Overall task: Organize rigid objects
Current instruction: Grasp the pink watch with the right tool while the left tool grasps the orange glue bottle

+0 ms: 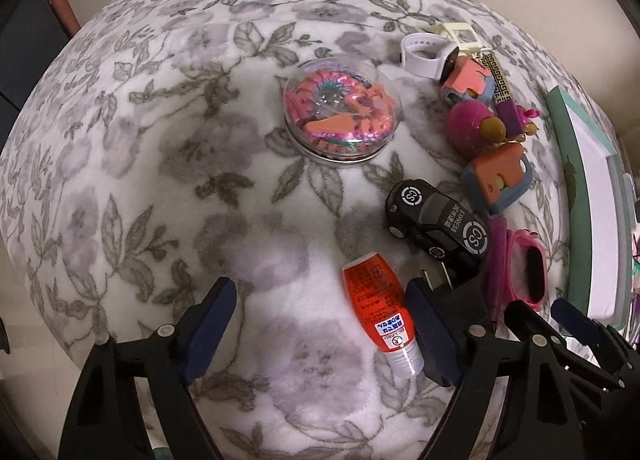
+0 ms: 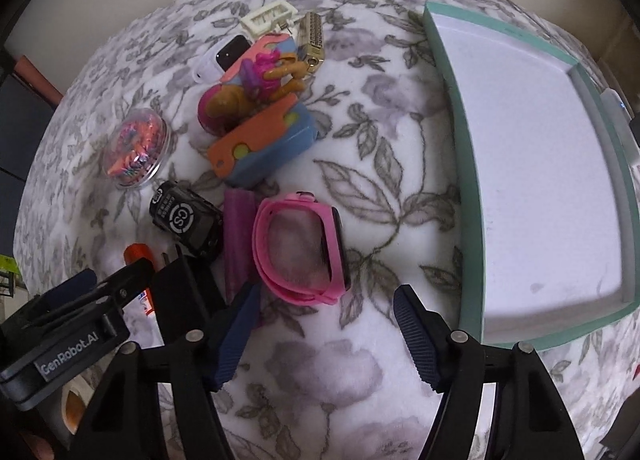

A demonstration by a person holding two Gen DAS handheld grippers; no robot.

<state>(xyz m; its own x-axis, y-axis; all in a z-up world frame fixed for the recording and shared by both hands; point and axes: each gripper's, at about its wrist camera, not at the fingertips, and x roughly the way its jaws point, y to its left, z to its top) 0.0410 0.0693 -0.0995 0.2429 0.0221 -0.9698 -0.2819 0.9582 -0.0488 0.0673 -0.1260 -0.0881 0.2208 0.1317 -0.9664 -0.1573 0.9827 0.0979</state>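
An orange glue bottle [image 1: 380,304] lies on the floral blanket between the fingers of my left gripper [image 1: 320,326]. It sits right against the right-hand pad, far from the other, and the jaws stand wide. My right gripper [image 2: 326,336] hovers open just short of a pink watch [image 2: 300,252], with nothing between its fingers. A black toy car [image 1: 436,220] lies beyond the bottle. A clear round case of colourful bits [image 1: 342,112] sits further out. The left gripper [image 2: 80,300] also shows at the right wrist view's lower left.
A teal-walled box lid [image 2: 464,180] with a white floor lies to the right. A purple bar [image 2: 238,236], an orange-and-blue toy [image 2: 260,144], a pink ball figure [image 2: 224,108], a white watch [image 2: 224,56] and a cream frame [image 2: 268,16] cluster behind the pink watch.
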